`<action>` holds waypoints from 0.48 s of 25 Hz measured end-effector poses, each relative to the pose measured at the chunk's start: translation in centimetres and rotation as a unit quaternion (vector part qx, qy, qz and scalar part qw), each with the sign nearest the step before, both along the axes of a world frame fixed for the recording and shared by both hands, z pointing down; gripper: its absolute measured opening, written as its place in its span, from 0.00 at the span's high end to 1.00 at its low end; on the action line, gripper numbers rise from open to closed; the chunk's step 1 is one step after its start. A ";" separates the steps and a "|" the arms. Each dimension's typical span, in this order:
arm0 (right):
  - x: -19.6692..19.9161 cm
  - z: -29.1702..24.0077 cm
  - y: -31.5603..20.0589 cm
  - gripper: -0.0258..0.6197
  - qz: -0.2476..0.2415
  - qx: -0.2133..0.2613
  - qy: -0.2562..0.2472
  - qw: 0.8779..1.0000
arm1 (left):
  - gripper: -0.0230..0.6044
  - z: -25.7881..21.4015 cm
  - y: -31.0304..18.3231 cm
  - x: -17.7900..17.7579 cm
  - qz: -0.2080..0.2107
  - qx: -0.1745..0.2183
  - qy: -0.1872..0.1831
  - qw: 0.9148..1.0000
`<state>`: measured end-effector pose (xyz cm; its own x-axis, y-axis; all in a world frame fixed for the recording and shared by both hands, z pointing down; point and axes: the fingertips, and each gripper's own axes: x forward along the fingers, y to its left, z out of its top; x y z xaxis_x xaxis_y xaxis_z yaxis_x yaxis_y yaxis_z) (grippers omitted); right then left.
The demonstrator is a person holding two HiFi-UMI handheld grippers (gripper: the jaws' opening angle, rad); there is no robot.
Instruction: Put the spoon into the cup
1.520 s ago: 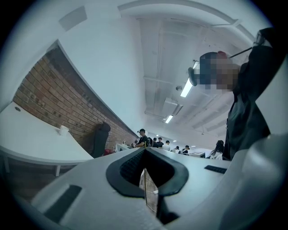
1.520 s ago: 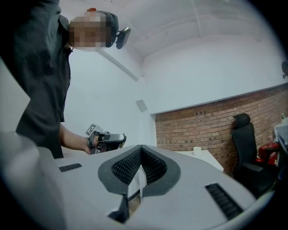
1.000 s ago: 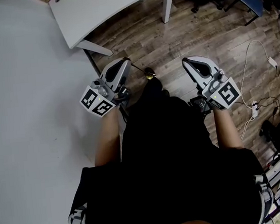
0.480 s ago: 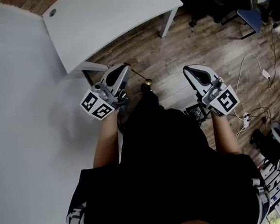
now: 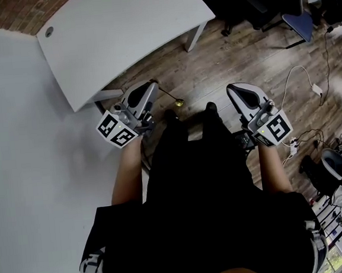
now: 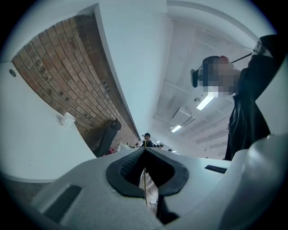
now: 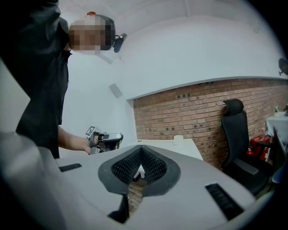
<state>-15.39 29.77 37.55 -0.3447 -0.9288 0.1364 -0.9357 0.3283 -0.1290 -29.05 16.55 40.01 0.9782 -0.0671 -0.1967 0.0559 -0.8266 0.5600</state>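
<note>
While left gripper (image 5: 150, 85) pinches spoon (image 5: 180, 102), right gripper (image 5: 234, 88) jaws sit together.

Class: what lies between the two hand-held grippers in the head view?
Head view: the spoon jutting from the left hand-held gripper, the person's shoes, and wood floor.

Table (image 5: 120, 30): white top, smooth, matt. Floor (image 5: 252, 48) beside table: brown wood planks, visible grain, low sheen. Spoon (image 5: 180, 102) just off table's near edge: gold-toned metal, shiny. Left gripper (image 5: 150, 85) and right gripper (image 5: 232, 89): smooth grey plastic shells, matt. Pads (image 7: 155, 168): black, ribbed, rubbery. Wall (image 7: 193, 112) behind table: rough red brick. Person's top (image 5: 207, 207): black matt cloth.
</note>
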 end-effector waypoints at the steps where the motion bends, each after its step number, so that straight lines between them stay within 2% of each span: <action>1: 1.0 0.3 -0.4 0.95 0.000 -0.002 0.004 1.000 | 0.94 0.1 -0.3 0.7 -0.002 0.001 -0.003 1.000; 7: 6.6 0.4 -2.1 0.95 -0.042 0.012 -0.005 0.999 | 0.94 -0.3 -1.7 4.8 -0.051 0.010 -0.019 0.998; 12: 12.6 0.1 -3.1 0.95 -0.077 0.023 -0.023 0.997 | 0.94 -2.3 -2.6 7.9 -0.106 0.038 -0.030 0.993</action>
